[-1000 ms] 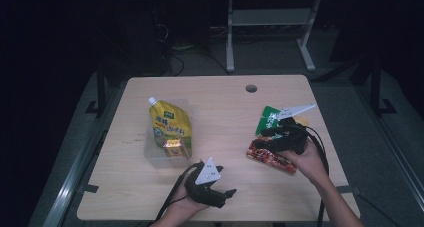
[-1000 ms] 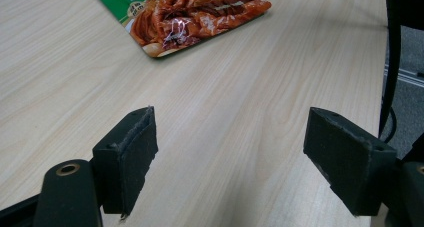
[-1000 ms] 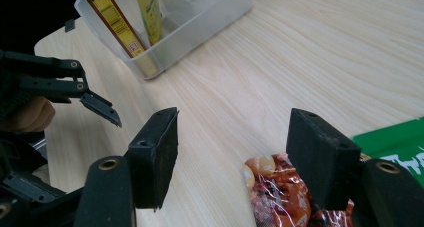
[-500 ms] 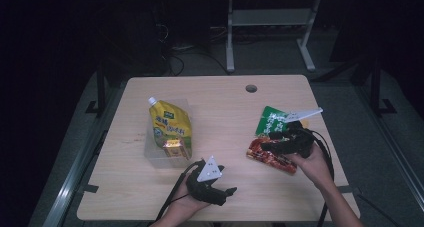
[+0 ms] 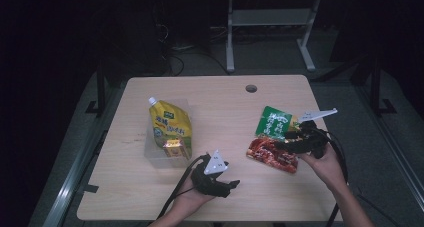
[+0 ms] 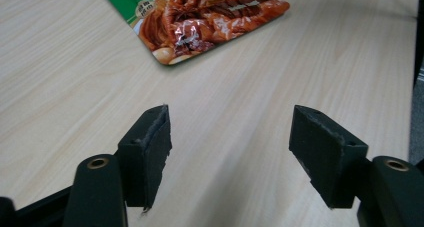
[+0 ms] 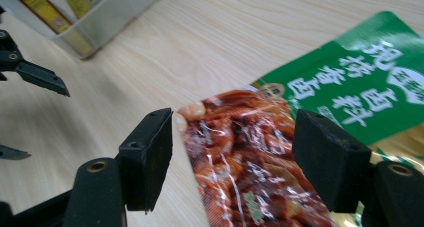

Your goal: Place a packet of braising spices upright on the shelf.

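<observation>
Flat red-and-green foil food pouch (image 5: 272,144) lies on the right part of the pale wooden table (image 5: 225,102). Right gripper (image 7: 232,162) hangs over its red end, jaws just opening, straddling but not pressing. Left gripper (image 6: 230,149) near front edge, jaws apart with nothing between, just closing slightly. Yellow spouted pouch (image 5: 170,129) sits in clear plastic bin (image 5: 155,154), left.

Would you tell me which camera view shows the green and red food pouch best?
The high view: the whole food pouch lies flat on the table, under the right gripper. The right gripper view shows its red end between open jaws, close but cropped; the left gripper view shows that end farther off.
</observation>
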The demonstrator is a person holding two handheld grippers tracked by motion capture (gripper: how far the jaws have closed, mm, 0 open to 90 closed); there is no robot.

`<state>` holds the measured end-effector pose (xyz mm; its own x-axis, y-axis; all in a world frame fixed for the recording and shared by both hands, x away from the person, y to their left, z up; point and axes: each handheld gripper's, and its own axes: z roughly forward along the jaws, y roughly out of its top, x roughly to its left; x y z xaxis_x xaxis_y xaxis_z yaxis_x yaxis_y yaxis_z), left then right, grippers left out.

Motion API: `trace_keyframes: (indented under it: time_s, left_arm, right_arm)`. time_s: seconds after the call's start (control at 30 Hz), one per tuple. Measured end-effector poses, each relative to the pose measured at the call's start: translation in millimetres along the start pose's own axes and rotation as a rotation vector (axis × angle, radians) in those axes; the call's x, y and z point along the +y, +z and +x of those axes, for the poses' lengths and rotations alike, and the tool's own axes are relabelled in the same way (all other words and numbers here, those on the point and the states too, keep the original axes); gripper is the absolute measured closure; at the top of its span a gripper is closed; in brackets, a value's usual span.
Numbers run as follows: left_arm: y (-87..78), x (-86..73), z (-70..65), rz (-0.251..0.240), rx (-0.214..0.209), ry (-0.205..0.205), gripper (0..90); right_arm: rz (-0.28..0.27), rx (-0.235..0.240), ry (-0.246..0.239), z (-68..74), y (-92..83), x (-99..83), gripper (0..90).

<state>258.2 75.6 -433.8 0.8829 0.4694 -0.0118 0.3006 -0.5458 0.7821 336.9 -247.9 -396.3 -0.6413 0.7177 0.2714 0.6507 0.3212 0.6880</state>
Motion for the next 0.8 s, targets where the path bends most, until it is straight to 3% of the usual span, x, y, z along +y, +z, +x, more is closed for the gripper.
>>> trace_keyframes:
  time_s: [0.23, 0.37, 0.67, 0.8]
  left_arm:
    - [14.0, 11.0, 9.9, -0.004, -0.005, -0.023, 37.4]
    - [21.4, 18.9, 12.0, -0.003, -0.011, -0.005, 40.5]
    - [36.7, 39.3, 15.7, -0.006, -0.027, 0.006, 57.1]
    - [43.4, 46.4, 18.9, -0.025, -0.031, -0.013, 64.0]
  right_arm:
    - [0.004, -0.041, 0.033, -11.3, -5.8, -1.9, 30.2]
    - [0.009, -0.065, 0.044, -17.0, -9.4, -0.3, 30.1]
    - [0.023, -0.096, 0.075, -32.8, -18.4, 10.1, 28.9]
    - [0.022, -0.114, 0.084, -38.9, -22.4, 15.8, 28.8]
